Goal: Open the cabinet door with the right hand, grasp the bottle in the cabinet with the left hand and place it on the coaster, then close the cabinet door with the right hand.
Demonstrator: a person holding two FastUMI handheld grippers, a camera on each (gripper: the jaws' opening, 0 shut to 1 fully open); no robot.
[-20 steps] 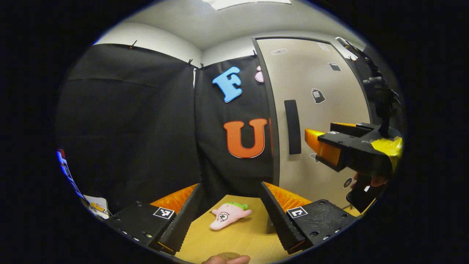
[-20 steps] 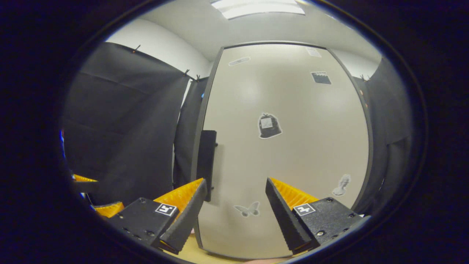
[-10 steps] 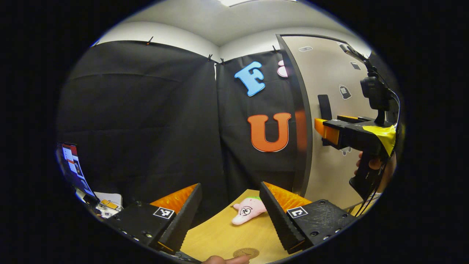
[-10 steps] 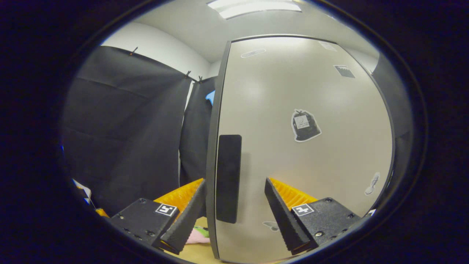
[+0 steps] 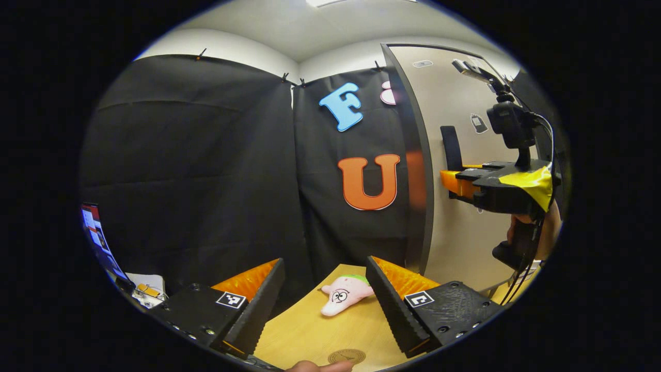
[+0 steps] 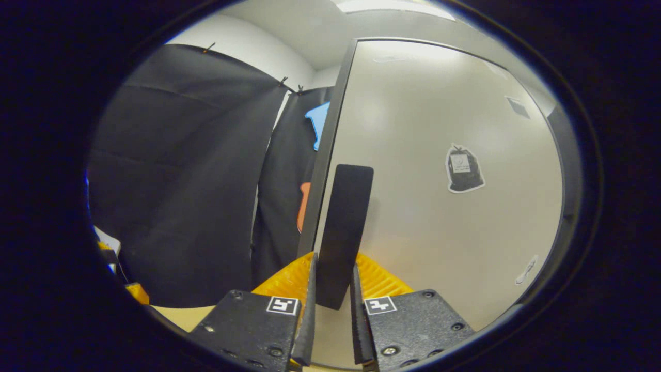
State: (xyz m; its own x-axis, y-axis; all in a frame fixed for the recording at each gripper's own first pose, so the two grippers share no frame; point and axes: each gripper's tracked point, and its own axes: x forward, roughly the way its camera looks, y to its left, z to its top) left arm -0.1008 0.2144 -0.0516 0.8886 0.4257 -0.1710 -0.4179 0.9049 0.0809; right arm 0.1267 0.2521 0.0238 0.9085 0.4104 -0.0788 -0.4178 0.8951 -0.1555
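Note:
The beige cabinet door (image 6: 439, 206) carries a black upright handle (image 6: 343, 232). My right gripper (image 6: 333, 305) is shut on the handle's lower part, one finger on each side. The left gripper view has the same door (image 5: 465, 243), its handle (image 5: 452, 147) and the right gripper (image 5: 457, 187) at the handle, held by a hand (image 5: 537, 232). My left gripper (image 5: 325, 310) hovers open over the wooden table (image 5: 304, 330) with nothing between its fingers. A round brown coaster (image 5: 347, 356) lies on the table near the front edge. The door hides the cabinet's inside.
A pink plush toy (image 5: 343, 299) lies on the table just beyond the left gripper's fingers, near the cabinet's corner. A screen (image 5: 95, 232) and small clutter (image 5: 147, 289) sit at the far left. Black cloth walls stand behind the table. A fingertip (image 5: 320, 366) shows at the bottom edge.
My right gripper moved up to the handle and went from open to shut on it. The left gripper turned left, then held nearly still, staying open.

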